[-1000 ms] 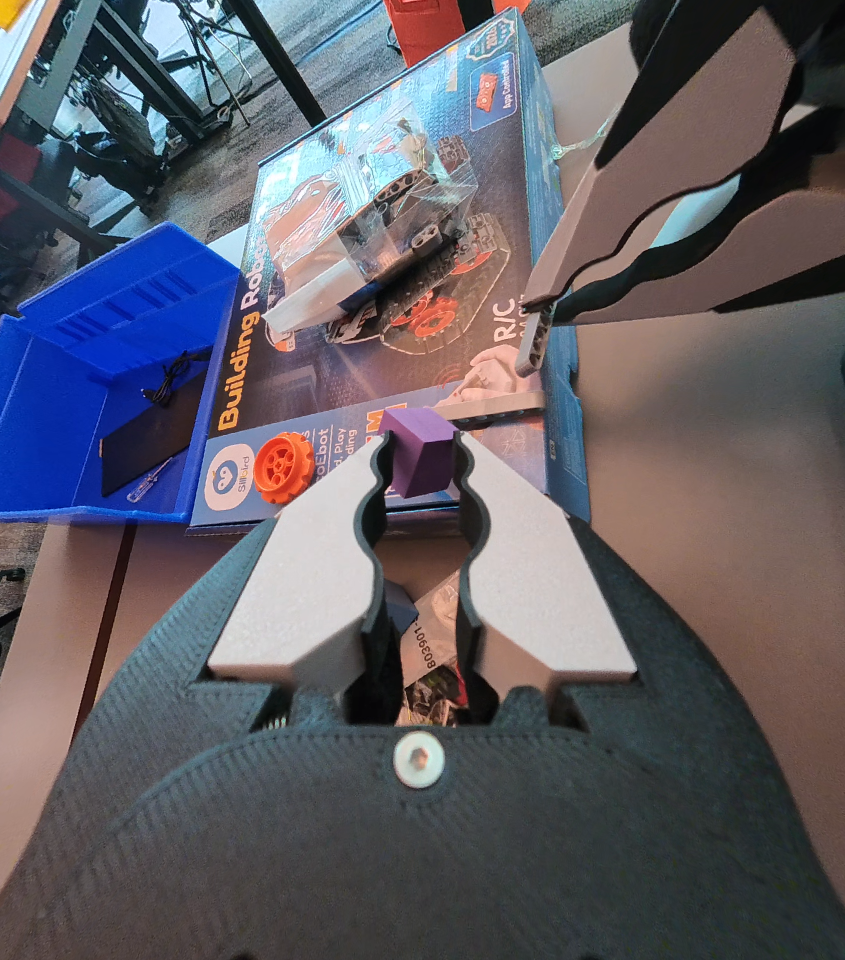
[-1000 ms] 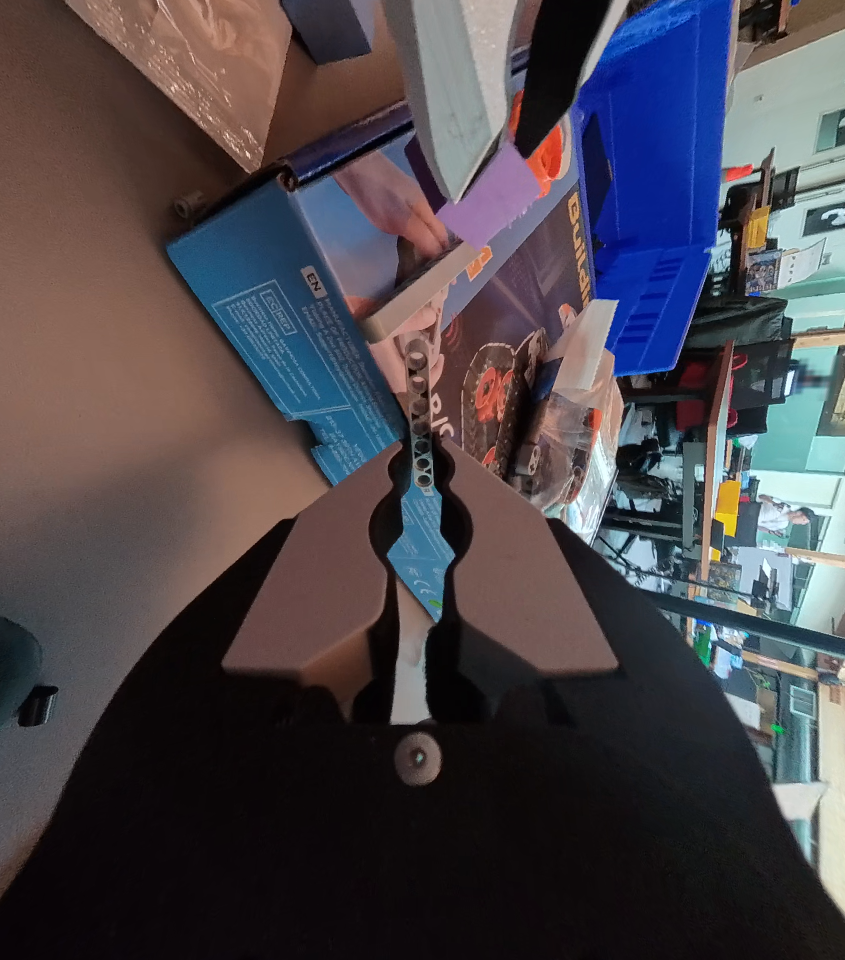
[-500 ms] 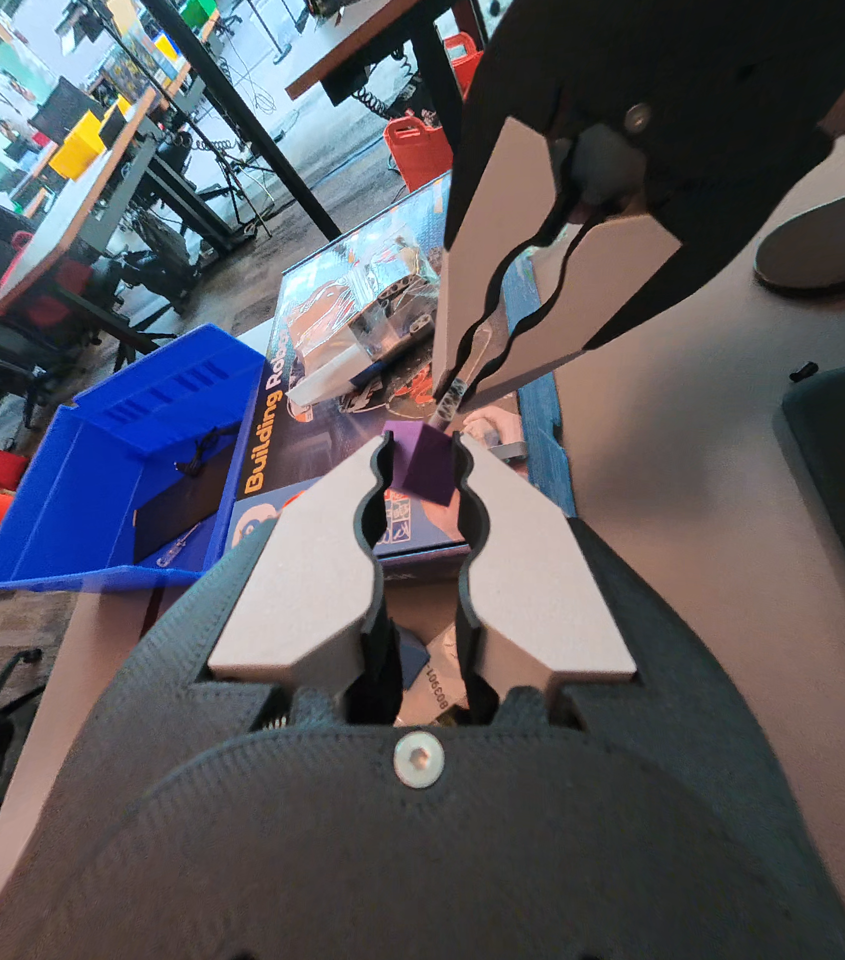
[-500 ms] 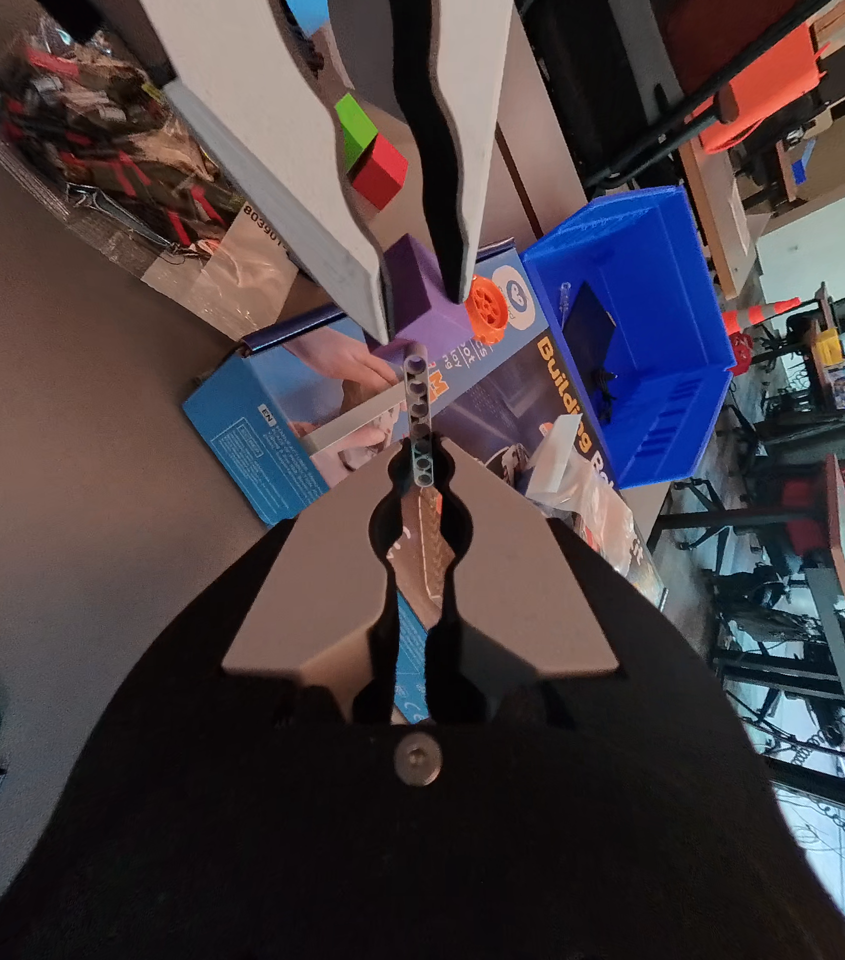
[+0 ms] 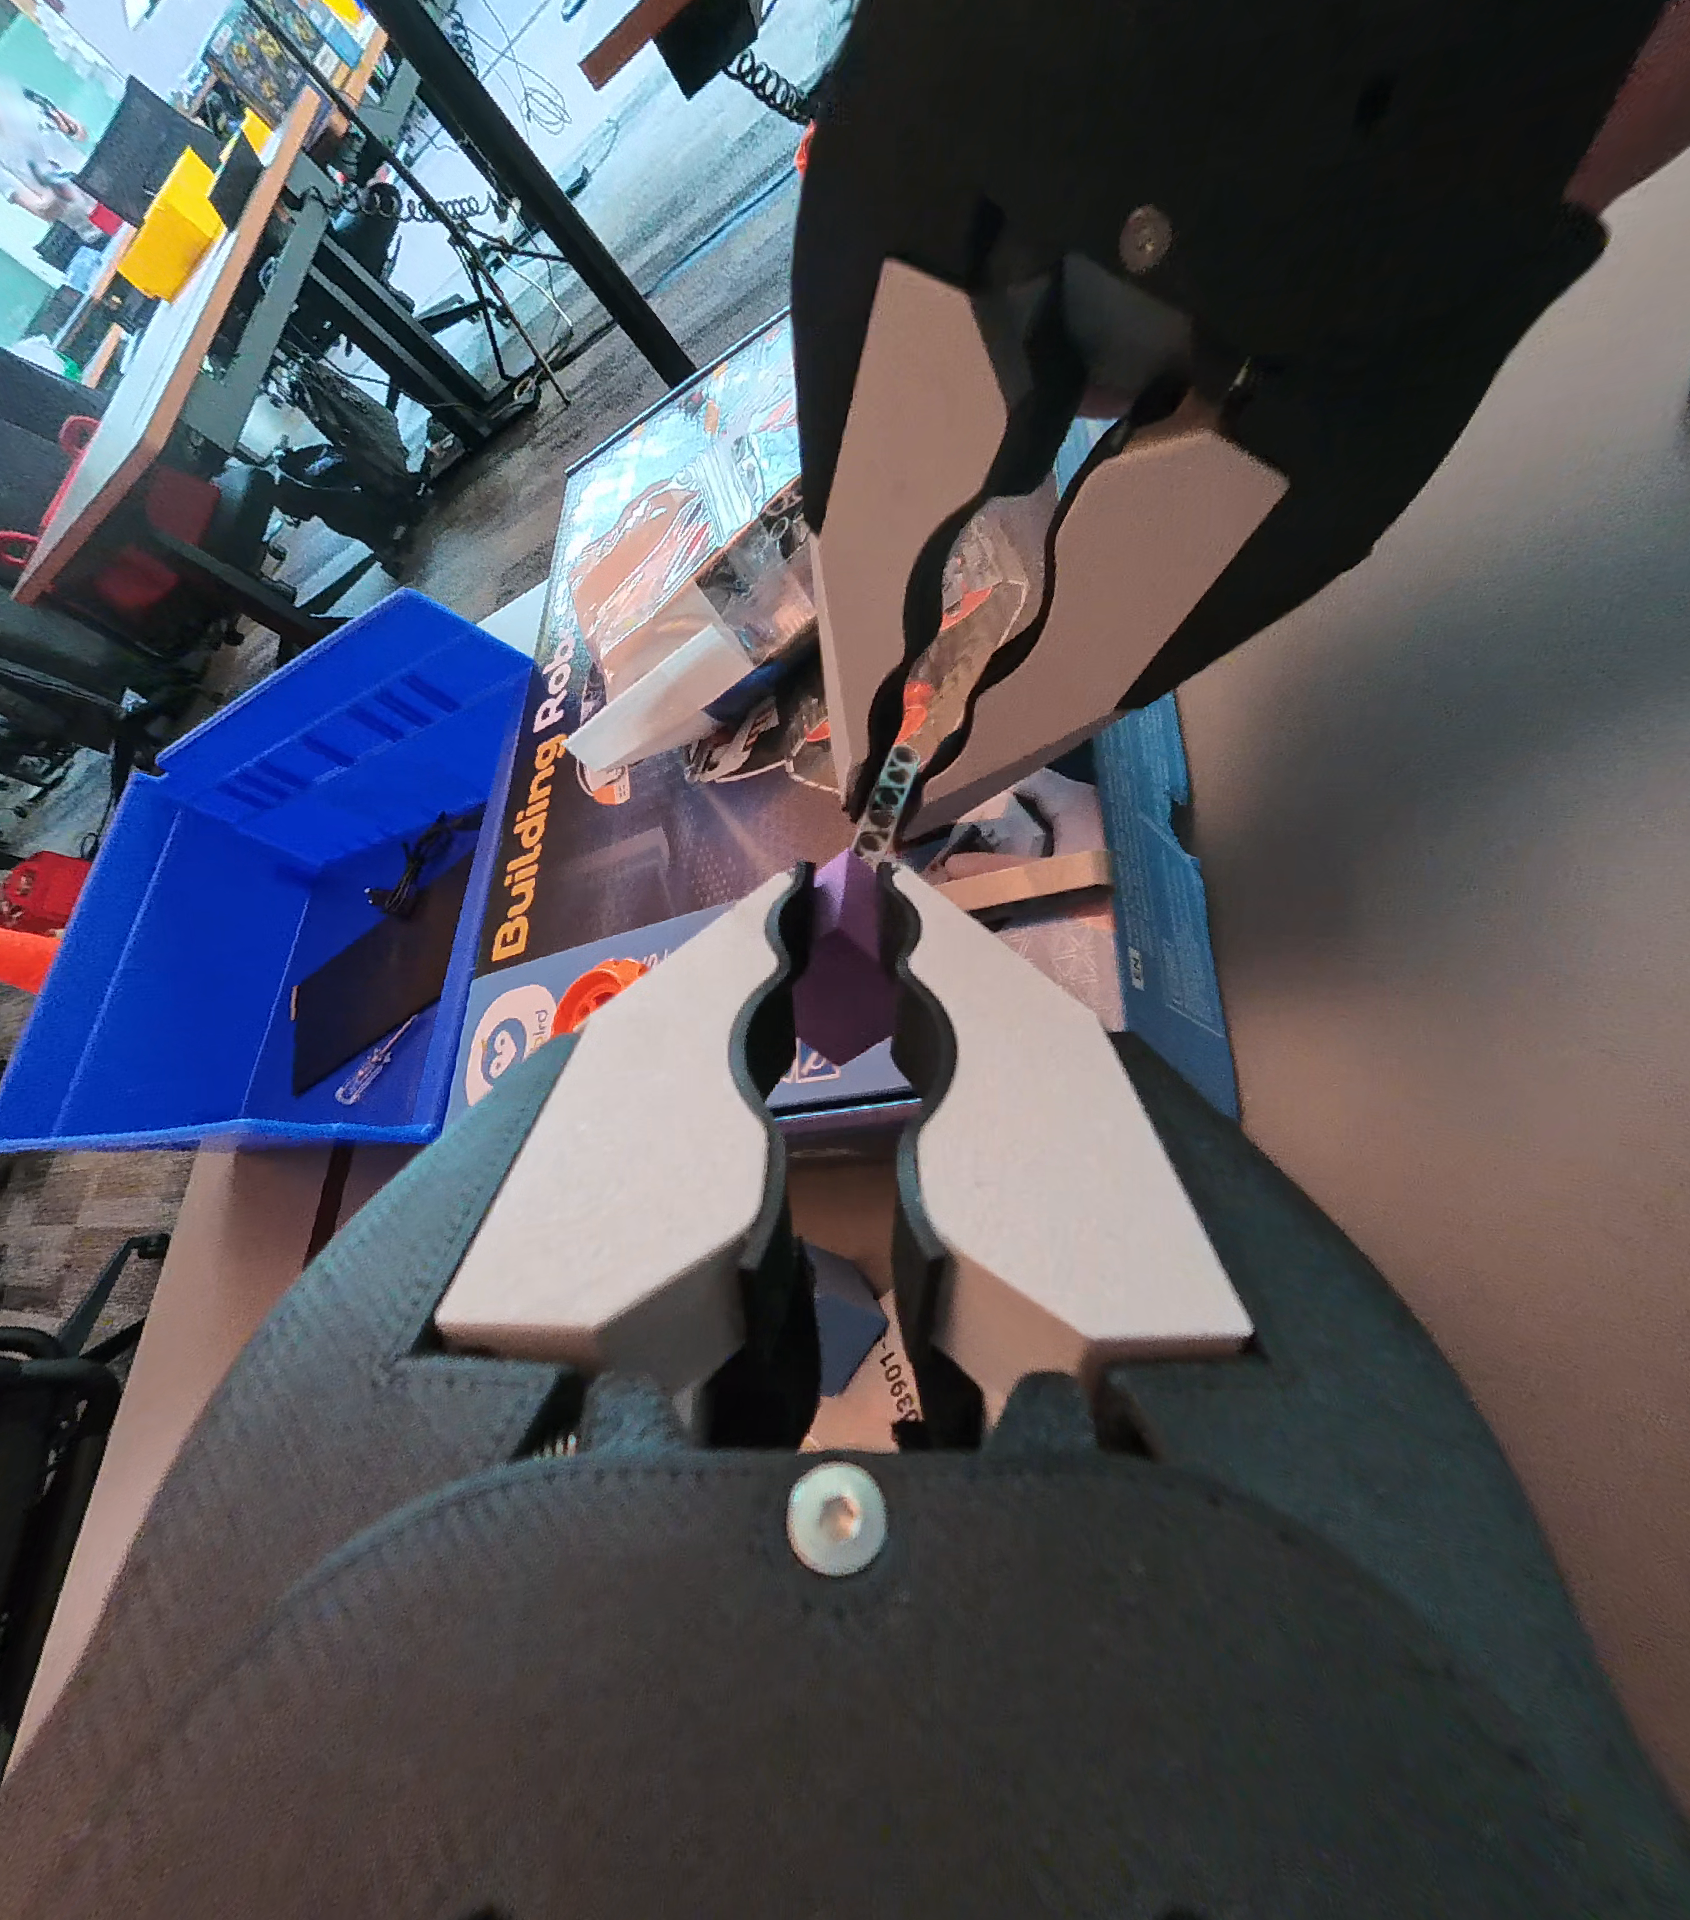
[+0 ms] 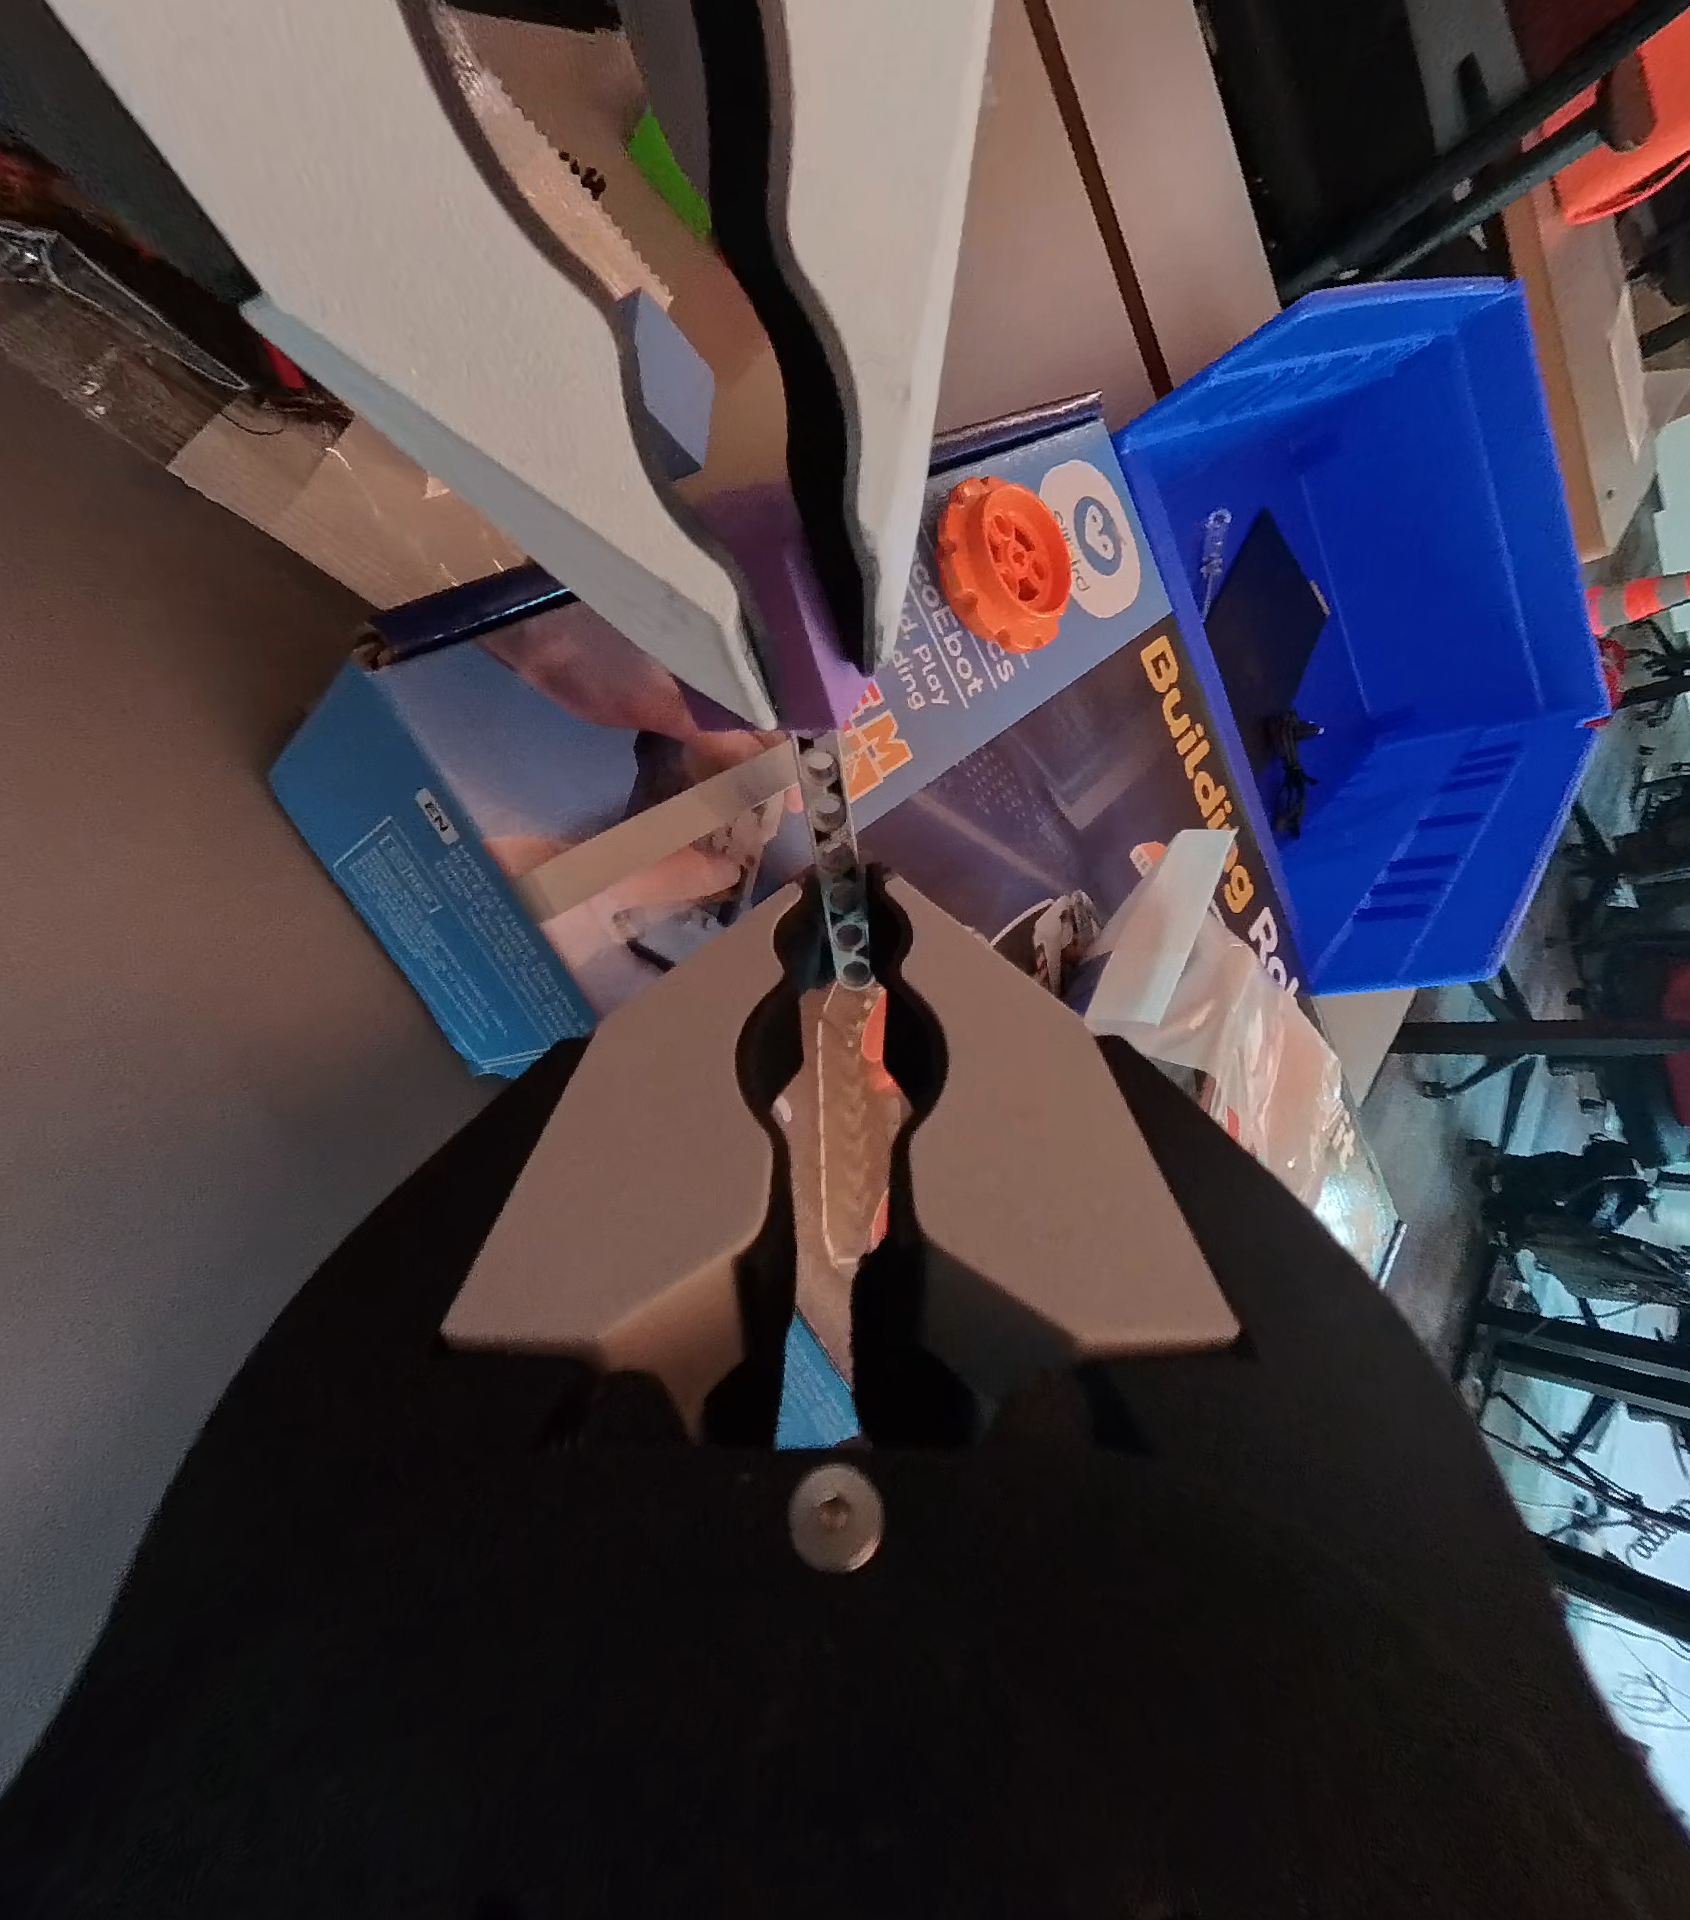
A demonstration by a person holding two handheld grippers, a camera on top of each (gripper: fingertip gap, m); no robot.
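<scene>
My left gripper (image 5: 841, 883) is shut on a purple block (image 5: 843, 982) and holds it above the front of a dark blue toy box (image 5: 654, 842). My right gripper (image 6: 836, 899) is shut on a thin grey beam with holes (image 6: 833, 831). It points at the left gripper from the other side. The beam's free end meets the purple block (image 6: 805, 634) at the left gripper's tips (image 6: 810, 707). In the left wrist view the right gripper (image 5: 885, 821) comes down from above, and the beam (image 5: 891, 795) touches the top of the block.
A blue bin (image 5: 228, 894) holding a dark flat item stands left of the box. An orange wheel (image 6: 1002, 561), a grey flat plate (image 6: 654, 831) and a clear bag of parts (image 5: 706, 582) lie on the box. A blue cube (image 5: 846, 1340) lies on the brown table under the left gripper.
The right gripper has swung round from the side to face the left one. The beam's end has moved from the box onto the purple block. Both grippers kept their grips.
</scene>
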